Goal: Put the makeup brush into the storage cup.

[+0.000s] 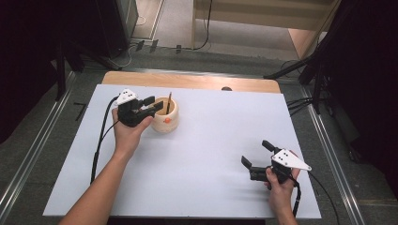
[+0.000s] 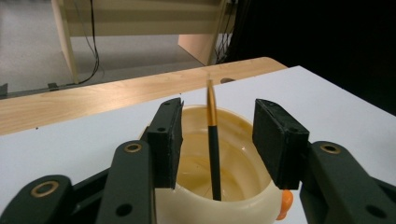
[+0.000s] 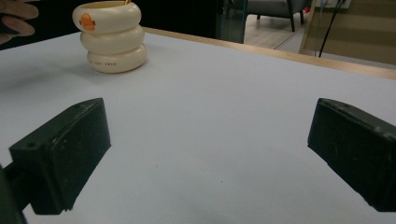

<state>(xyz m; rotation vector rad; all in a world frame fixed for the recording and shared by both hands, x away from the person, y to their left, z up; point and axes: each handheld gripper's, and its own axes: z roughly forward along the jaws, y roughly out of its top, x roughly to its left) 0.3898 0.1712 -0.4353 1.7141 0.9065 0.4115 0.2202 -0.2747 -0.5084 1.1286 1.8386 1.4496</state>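
**Brush standing in a ringed cup, left gripper open around it**

High view. A cream cup (image 1: 165, 115) with a bulging, ringed wall and an orange mark on its side stands on the white table sheet (image 1: 211, 140), toward the far left. A thin dark brush (image 1: 168, 103) stands in it, its upper end rising above the rim. The left gripper (image 1: 152, 104), held in the person's left hand (image 1: 129, 131), is at the cup's left rim with its jaws reaching over the opening; a cable trails from it toward the near edge. The right gripper (image 1: 256, 157), held in the right hand (image 1: 280, 185), rests near the right front of the sheet, well apart from the cup, with its jaws spread wide and nothing between them.

Left gripper view. The cup (image 2: 243, 200) sits directly below the jaws, and its pale interior holds the brush (image 2: 214, 154) alone. The brush has a black handle, a golden ferrule and a fine tip, and leans only slightly from upright. It stands in the gap between the two black pads (image 2: 170, 140), touching neither: the jaws are partly open and grip nothing.

Right gripper view. The cup (image 3: 111, 37) shows far off at upper left as three stacked rings with an orange emblem. The gripper's own pads (image 3: 70, 149) stand far apart over bare sheet (image 3: 210, 116).
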